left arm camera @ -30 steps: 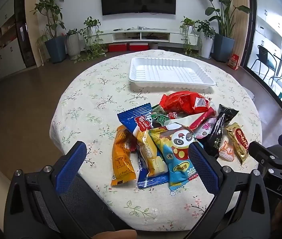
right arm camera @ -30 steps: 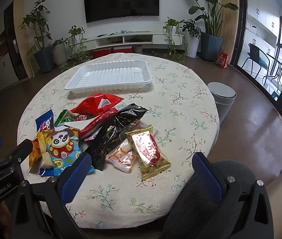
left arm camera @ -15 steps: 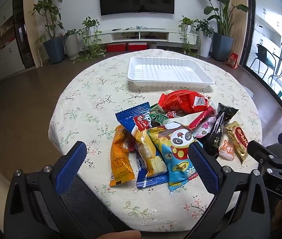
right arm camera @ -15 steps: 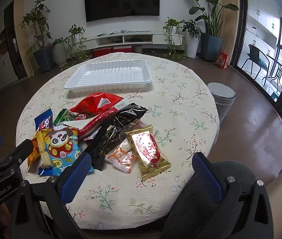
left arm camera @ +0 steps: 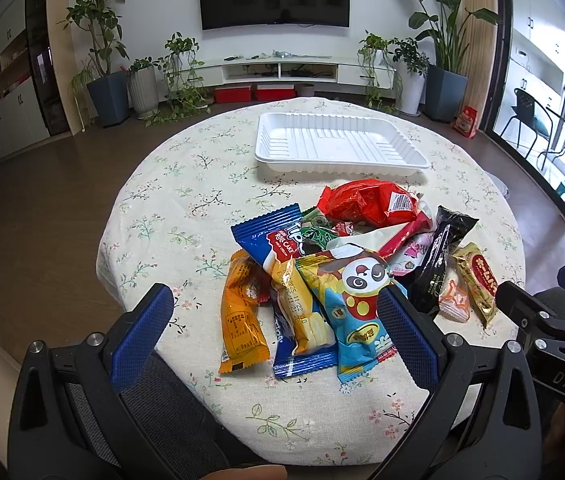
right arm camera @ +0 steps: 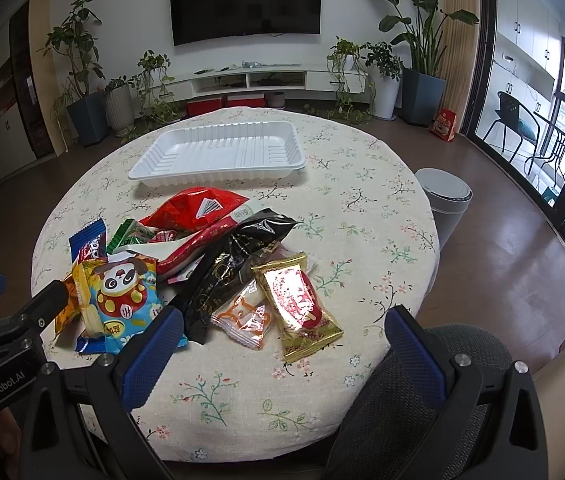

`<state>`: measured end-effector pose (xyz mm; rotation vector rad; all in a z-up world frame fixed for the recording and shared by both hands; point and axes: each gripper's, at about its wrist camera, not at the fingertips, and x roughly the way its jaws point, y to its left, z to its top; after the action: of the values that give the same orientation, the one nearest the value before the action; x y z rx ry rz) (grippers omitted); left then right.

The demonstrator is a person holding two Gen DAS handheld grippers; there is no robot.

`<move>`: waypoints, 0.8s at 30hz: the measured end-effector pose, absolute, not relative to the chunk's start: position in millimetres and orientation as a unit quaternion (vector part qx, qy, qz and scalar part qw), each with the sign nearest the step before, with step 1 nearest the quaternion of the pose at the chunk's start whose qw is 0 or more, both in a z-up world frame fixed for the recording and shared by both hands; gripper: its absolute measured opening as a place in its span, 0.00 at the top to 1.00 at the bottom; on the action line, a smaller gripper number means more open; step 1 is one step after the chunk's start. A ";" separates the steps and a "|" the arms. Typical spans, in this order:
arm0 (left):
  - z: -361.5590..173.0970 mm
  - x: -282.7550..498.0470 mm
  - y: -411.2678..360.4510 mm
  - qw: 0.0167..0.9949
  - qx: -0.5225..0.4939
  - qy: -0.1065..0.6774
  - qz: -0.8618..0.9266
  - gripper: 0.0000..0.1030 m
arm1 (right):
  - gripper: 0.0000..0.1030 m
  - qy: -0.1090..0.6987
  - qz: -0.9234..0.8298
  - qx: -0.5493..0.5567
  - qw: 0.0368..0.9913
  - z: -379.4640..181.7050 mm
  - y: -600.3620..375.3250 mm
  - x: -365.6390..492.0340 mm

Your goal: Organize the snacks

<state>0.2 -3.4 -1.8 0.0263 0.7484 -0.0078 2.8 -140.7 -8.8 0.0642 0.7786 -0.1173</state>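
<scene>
While both grippers hang over the near edge, the round table [left arm camera: 186, 184] with its floral cloth fills most of each view. White tray [left arm camera: 338, 148] sits on the far half, no snacks in it. Snack pile lies between tray and near edge, just short of the tray, packets overlapping. Red bag [left arm camera: 370, 202] is at the far end of the pile, nearest the tray. Panda packet [left arm camera: 356, 304] lies at the near side, on top of a blue roll-cake wrapper [left arm camera: 270, 236] and beside a yellow packet [left arm camera: 302, 312]. Orange packet [left arm camera: 240, 316] is the leftmost of the pile, touching the blue wrapper. Black packet [right arm camera: 234, 268] runs diagonally through the middle of the pile. Gold-and-red packet [right arm camera: 298, 304] is the rightmost, flat on the cloth, just beside a small orange-and-white packet [right arm camera: 246, 316]. Small green wrapper [left arm camera: 318, 234] is tucked under the red bag's near edge.

Left gripper [left arm camera: 270, 340] has jaws spread wide, nothing between them, above the orange, yellow and panda packets. Right gripper [right arm camera: 282, 354] also spread wide, nothing held, above the cloth near the gold-and-red packet. Grey chair back [right arm camera: 422, 400] shows under the table edge.
</scene>
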 end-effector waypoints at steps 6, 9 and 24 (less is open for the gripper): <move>-2.0 0.1 -3.2 0.931 0.012 0.366 -0.003 0.00 | 0.00 0.380 -0.057 0.032 0.923 -9.6 -140.6 2.7; -2.1 0.3 -3.5 0.931 0.013 0.366 -0.004 0.00 | 0.00 0.380 -0.057 0.031 0.923 -10.2 -140.4 2.6; -6.4 1.3 -1.4 0.930 0.012 0.367 -0.004 0.00 | 0.00 0.380 -0.058 0.030 0.923 -11.9 -140.3 2.6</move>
<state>1.3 -1.4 -6.4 0.0241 0.7525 -0.0075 2.6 -140.3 -11.9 0.0619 0.7805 -0.1182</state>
